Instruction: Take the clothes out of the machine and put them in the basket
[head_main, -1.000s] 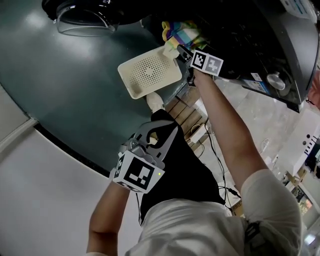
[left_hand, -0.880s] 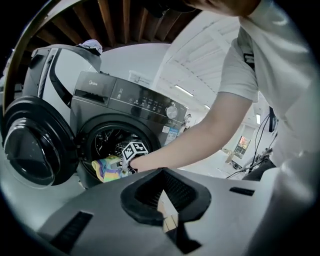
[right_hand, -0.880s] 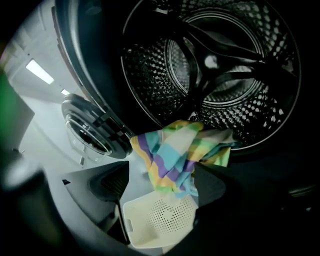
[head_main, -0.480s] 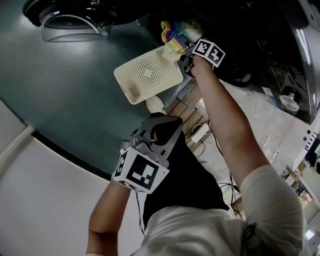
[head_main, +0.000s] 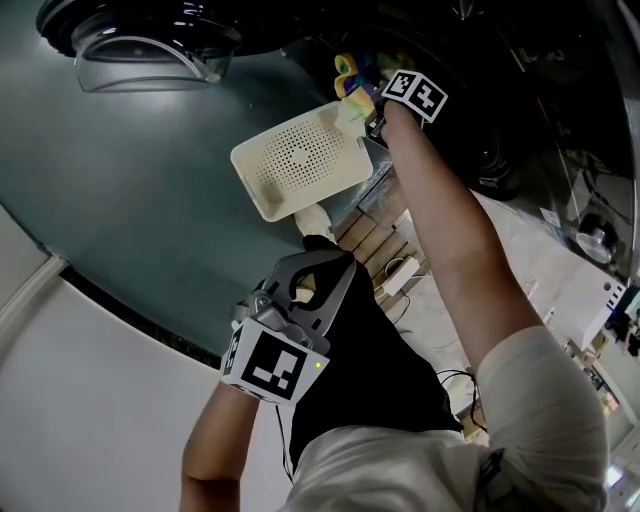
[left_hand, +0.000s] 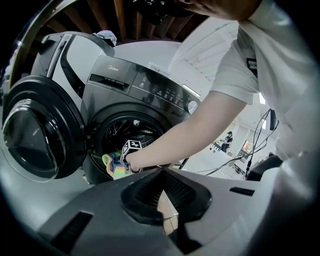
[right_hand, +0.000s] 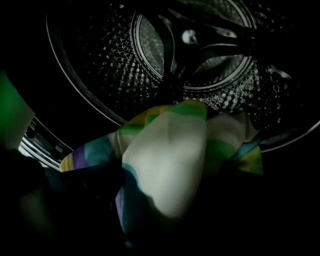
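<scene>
At the left the round glass door (head_main: 150, 55) of the washing machine (left_hand: 150, 92) is standing wide open. Beside it the cream basket (head_main: 300, 160) is sitting on the dark floor (head_main: 140, 220), just below the mouth of the machine. Its holed bottom is showing bare all over.

Nearer to the person, the left gripper (head_main: 335, 272) is hanging well apart from the basket and pointing towards the machine. In its own view the two jaw tips are meeting, so this claw is closed, and nothing is sitting between the ribbed pads.

Further right, a striped cloth (head_main: 350, 85) in yellow, green, blue and white is lying on the lower front lip of the drum (right_hand: 190, 50), just beside the far corner of the basket. In the left gripper view it is hanging at the lower left edge of the round opening. Behind it the metal drum is showing its dotted wall and back plate.

At the right, the person's bare arm (head_main: 450, 250) is stretching to the opening and the right gripper (head_main: 368, 108) is pointing down into it. Its jaws have just been opening and are standing wide. The cloth is lying between them, but the view is too dark to tell whether the pads are touching it.
</scene>
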